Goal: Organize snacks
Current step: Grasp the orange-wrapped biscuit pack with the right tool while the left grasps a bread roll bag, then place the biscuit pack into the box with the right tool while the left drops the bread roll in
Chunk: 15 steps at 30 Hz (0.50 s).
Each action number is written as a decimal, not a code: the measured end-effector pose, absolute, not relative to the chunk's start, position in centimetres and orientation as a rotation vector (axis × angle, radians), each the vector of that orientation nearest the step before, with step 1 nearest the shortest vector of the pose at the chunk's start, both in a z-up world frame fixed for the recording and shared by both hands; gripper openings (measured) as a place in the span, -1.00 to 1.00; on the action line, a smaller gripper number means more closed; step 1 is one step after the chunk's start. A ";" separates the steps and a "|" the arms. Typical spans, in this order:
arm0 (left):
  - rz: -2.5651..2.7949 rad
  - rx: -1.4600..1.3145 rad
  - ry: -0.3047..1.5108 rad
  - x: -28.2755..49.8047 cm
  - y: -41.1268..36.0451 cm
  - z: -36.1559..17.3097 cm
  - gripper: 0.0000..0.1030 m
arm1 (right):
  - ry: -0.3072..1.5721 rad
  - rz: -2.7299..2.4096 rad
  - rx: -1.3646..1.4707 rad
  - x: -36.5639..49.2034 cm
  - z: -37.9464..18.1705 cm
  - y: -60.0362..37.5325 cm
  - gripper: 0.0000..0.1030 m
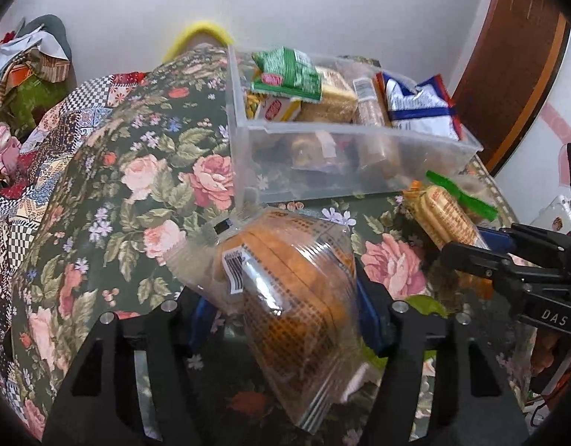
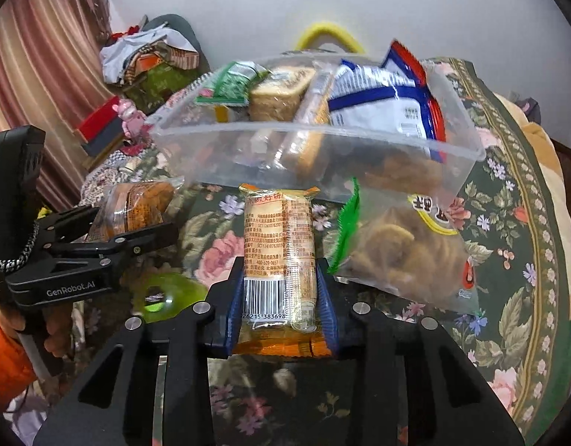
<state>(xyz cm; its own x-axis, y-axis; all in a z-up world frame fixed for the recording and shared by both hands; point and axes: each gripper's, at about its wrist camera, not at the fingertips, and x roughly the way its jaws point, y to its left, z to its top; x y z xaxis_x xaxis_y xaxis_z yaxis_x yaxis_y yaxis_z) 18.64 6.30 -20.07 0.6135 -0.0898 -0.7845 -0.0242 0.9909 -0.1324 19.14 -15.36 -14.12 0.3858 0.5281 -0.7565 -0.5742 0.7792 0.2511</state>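
Note:
A clear plastic bin (image 1: 360,141) (image 2: 452,148) holding several snack packets stands on the floral cloth. My left gripper (image 1: 281,319) is shut on a clear packet of orange crackers (image 1: 285,290), held just in front of the bin; it also shows in the right wrist view (image 2: 136,204). My right gripper (image 2: 281,304) is shut on a long orange biscuit pack (image 2: 281,256), which points at the bin and shows in the left wrist view (image 1: 445,219). A clear bag of brown cookies (image 2: 400,252) with a green edge lies to the right of that pack.
The floral tablecloth (image 1: 144,171) covers the surface. A green ring-shaped thing (image 2: 166,293) lies at the left of my right gripper. Clutter of cloth and boxes (image 2: 148,63) sits behind. A brown wooden door frame (image 1: 508,55) stands at far right.

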 end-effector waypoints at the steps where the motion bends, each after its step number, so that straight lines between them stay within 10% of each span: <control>1: -0.037 -0.135 0.904 18.6 6.3 -19.8 0.24 | 0.936 0.709 -0.051 19.0 -13.8 -15.4 -0.37; 15: -0.071 -0.110 0.744 17.8 5.4 -12.8 0.24 | 0.769 0.711 -0.027 18.7 -8.0 -15.9 -0.37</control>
<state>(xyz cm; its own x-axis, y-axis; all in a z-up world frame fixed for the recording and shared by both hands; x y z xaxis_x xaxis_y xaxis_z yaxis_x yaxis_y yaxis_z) 17.78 5.37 -12.77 0.7337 -0.1036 -0.6715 0.0253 0.9918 -0.1254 18.73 -15.86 -8.01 0.4999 0.5784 -0.6447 -0.5973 0.7692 0.2271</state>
